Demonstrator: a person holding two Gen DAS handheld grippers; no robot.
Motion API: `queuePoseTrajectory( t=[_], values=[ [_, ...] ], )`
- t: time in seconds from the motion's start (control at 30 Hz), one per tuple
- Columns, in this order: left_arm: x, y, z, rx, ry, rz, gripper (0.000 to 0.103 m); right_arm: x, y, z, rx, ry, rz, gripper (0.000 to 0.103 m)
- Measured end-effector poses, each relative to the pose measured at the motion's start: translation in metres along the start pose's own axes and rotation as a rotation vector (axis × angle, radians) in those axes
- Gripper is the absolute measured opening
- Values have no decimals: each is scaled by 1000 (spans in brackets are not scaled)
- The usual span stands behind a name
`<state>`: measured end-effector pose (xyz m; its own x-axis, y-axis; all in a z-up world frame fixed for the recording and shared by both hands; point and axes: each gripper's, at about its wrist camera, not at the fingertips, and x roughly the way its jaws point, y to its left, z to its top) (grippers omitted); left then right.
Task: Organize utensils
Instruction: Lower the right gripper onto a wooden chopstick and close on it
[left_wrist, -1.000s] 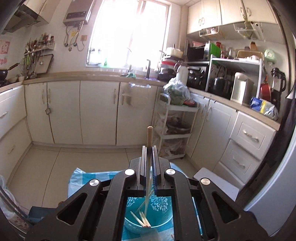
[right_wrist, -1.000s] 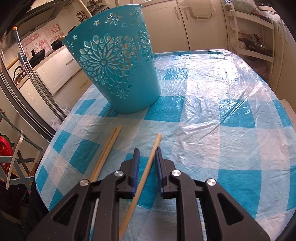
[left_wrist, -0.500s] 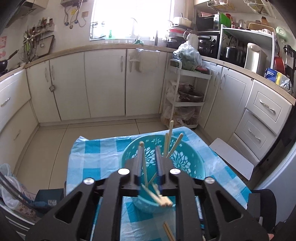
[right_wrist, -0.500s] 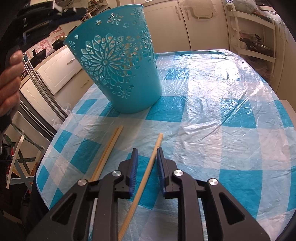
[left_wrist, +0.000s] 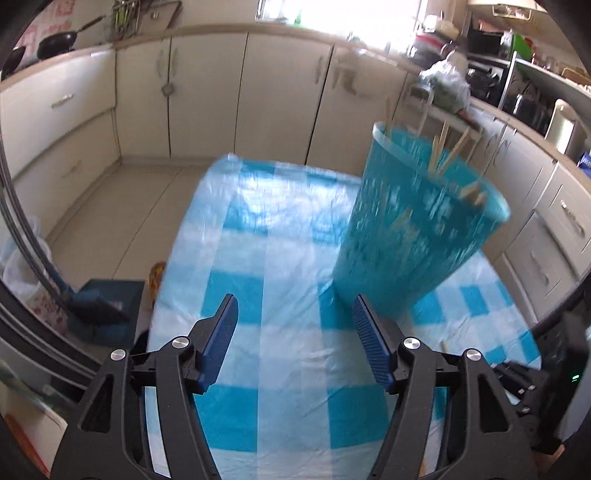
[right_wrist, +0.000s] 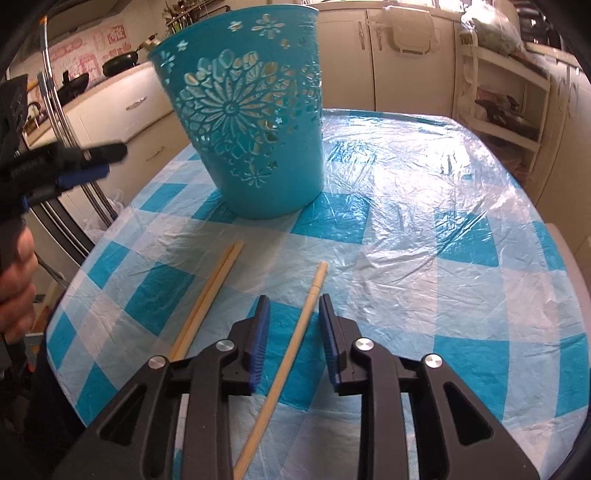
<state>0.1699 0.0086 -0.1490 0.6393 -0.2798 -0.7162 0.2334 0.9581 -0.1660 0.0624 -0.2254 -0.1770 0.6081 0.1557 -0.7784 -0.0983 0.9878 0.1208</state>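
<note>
Dropping done: left gripper (left_wrist: 291, 332) let go of its chopstick over the teal basket (right_wrist: 255, 122) a moment ago, now down low beside it.
Left tool: jaws opening wide, nothing between them.
Right tool: right gripper (right_wrist: 293, 334) low over the table, jaws opening, not pinching; one chopstick (right_wrist: 295, 332) lies between the pads, untouched.
Change at right: pads sat closer to that stick before, now further apart.
Meaning for the job: one more stick put away; sticks (left_wrist: 448, 149) poke up out of the basket rim, blurry in the left view.
Left to do: three sticks on the checked tablecloth (right_wrist: 424, 221).
Where the sticks are: a pair of chopsticks (right_wrist: 207, 299) side by side, touching, just left of the single one; all near the basket, in front of it.
Pointing: long way runs from the right gripper up toward the basket, leaning a bit right; thick end far, thin end near, hidden under the tool.
Likely next: close on the single stick, lift, carry to the basket.
</note>
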Motion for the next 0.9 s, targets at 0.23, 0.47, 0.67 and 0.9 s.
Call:
queuePoseTrajectory(
  t=[0.23, 0.47, 0.67, 0.9],
  values=[
    [29, -16, -25, 27, 67, 18, 71, -3, 6, -6, -30, -6, -84, 18],
    [34, -22, -34, 47, 76, 40, 79, -6, -4, -5, -29, 11, -58, 9],
    [35, -27, -36, 69, 81, 68, 79, -4, -1, -3, -36, 18, -58, 9],
    [35, -44, -40, 137, 82, 98, 80, -6, -2, -4, -25, 26, -16, 7]
  ],
)
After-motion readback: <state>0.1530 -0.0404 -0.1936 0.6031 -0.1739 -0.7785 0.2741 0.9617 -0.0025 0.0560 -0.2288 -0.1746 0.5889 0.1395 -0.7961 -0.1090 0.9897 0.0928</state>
